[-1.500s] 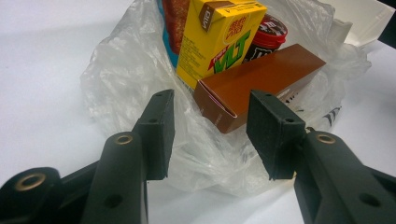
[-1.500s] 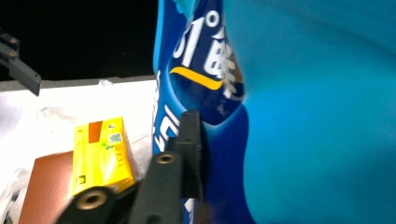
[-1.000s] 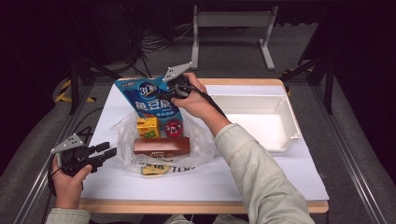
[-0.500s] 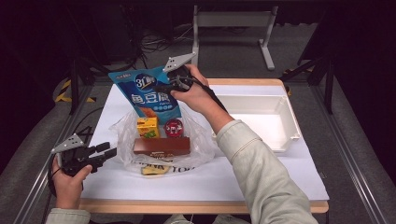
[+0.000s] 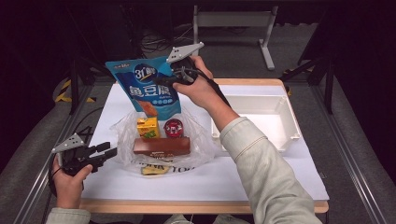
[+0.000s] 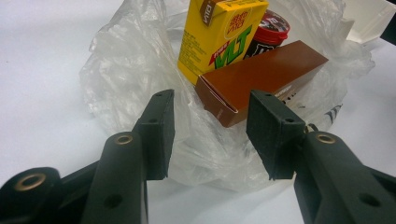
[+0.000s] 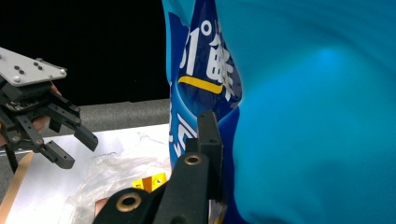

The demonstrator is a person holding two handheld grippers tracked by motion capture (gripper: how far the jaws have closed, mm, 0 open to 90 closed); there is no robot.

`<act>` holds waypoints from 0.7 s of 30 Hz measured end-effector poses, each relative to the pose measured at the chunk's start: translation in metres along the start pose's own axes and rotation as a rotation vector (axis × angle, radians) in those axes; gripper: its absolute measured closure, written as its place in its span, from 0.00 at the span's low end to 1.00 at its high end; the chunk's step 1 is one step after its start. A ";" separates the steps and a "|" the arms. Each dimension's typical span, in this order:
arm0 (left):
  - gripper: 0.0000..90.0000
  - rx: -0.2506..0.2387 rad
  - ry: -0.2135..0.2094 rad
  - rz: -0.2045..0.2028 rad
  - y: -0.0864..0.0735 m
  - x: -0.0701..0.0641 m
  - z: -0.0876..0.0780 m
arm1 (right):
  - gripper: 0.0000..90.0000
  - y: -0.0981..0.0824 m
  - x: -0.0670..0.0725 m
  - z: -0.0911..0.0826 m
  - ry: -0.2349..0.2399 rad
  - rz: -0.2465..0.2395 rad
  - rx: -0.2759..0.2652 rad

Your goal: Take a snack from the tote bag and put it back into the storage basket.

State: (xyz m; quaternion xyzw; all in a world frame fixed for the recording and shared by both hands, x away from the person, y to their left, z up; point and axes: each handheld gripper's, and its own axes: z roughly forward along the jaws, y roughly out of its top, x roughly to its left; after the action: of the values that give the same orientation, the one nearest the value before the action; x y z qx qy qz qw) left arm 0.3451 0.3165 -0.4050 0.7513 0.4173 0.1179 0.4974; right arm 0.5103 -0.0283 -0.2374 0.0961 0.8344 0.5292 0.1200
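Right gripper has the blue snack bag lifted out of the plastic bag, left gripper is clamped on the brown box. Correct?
Not quite. The left gripper is not clamped on the brown box: the left gripper view shows its jaws open, short of the box, with nothing between them. The rest holds: in the high view the right gripper holds the blue snack bag up above the plastic bag.

Room dark, black surround. Grey carpeted floor (image 5: 336, 154). Wood-edged worktop with white sheet cover (image 5: 210, 186). White metal frame stand (image 5: 233, 16) behind it. Black cables (image 5: 154, 42) on floor, yellow-black hazard tape (image 5: 70, 93) far left.
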 end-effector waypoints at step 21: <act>0.58 0.000 -0.003 -0.001 0.001 0.001 0.003 | 1.00 0.022 -0.001 -0.039 0.010 0.024 -0.060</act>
State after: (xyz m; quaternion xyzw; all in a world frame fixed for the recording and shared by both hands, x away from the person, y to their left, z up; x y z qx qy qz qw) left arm 0.3476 0.3149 -0.4060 0.7513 0.4169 0.1168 0.4981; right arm 0.4999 -0.0526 -0.2016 0.0999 0.8177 0.5557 0.1120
